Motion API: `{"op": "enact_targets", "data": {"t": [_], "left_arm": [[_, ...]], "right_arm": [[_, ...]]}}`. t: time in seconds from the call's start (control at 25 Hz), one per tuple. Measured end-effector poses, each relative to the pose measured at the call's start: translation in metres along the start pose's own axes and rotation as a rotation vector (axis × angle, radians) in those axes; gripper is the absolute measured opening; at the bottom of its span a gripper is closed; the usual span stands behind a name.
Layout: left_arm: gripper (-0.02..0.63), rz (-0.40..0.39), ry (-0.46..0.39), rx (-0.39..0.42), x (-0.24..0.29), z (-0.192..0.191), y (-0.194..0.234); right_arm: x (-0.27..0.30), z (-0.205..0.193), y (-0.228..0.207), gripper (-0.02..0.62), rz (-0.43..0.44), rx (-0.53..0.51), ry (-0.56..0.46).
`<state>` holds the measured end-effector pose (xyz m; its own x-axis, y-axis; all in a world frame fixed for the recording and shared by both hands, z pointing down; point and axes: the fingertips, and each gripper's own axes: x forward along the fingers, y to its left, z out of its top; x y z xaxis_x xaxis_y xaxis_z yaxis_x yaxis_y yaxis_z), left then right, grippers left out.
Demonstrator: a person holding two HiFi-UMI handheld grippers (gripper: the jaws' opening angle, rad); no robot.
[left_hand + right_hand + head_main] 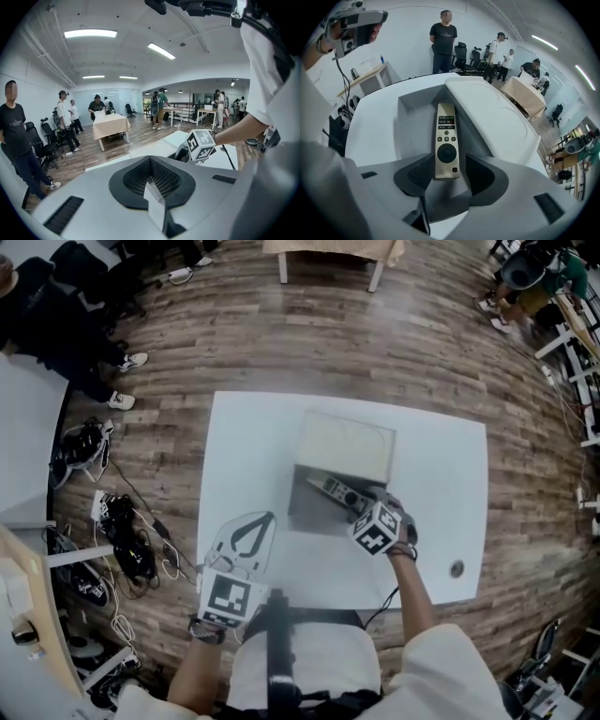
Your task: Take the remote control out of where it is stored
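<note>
Head view: white table [246, 432] on wood floor [281, 343]; remote [336, 491] lies slanted in an open box [349, 448]. Left gripper view: left gripper [150, 160] pressed together; people [18, 136] stand in the lit room behind. Right gripper view: right gripper [449, 162] spread, remote's near end between its jaws, not pinched.

Your white tabletop [244, 456] fills the middle of the head view. At its centre sits an open grey box [309, 518]. A small round object [457, 568] lies near the lower right corner.
</note>
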<state>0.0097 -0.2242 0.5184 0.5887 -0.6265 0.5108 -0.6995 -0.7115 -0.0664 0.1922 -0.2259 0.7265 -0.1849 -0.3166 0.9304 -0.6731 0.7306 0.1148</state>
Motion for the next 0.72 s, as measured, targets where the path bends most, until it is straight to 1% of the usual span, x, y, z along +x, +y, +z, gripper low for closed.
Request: {"op": "enact_targets", "data": {"t": [0.08,0.16,0.32,0.44,0.56,0.72], "left_arm": [[-0.002,0.002,-0.001,-0.015,0.001,0.0,-0.001],[-0.002,-0.001,0.002,-0.024,0.002,-0.002,-0.002],[-0.002,0.013,0.012,-0.034,0.005,-0.006,-0.001],[-0.002,0.027,0.017,-0.041,0.007,-0.006,0.001],[-0.003,0.011,0.026,-0.047,0.007,-0.008,0.0],[-0.003,0.011,0.03,-0.055,0.006,-0.01,0.0]], "right_arm": [[0.005,-0.004,0.001,0.193,-0.001,-0.043,0.022],[0.007,-0.004,0.003,0.195,0.011,-0.064,0.032],[0.012,-0.002,0.011,0.193,0.068,-0.112,0.058],[0.016,0.003,0.009,0.193,0.06,-0.142,0.063],[0.012,0.013,0.01,0.193,0.068,-0.153,0.069],[0.016,0.011,0.011,0.193,0.058,-0.187,0.099]]}}
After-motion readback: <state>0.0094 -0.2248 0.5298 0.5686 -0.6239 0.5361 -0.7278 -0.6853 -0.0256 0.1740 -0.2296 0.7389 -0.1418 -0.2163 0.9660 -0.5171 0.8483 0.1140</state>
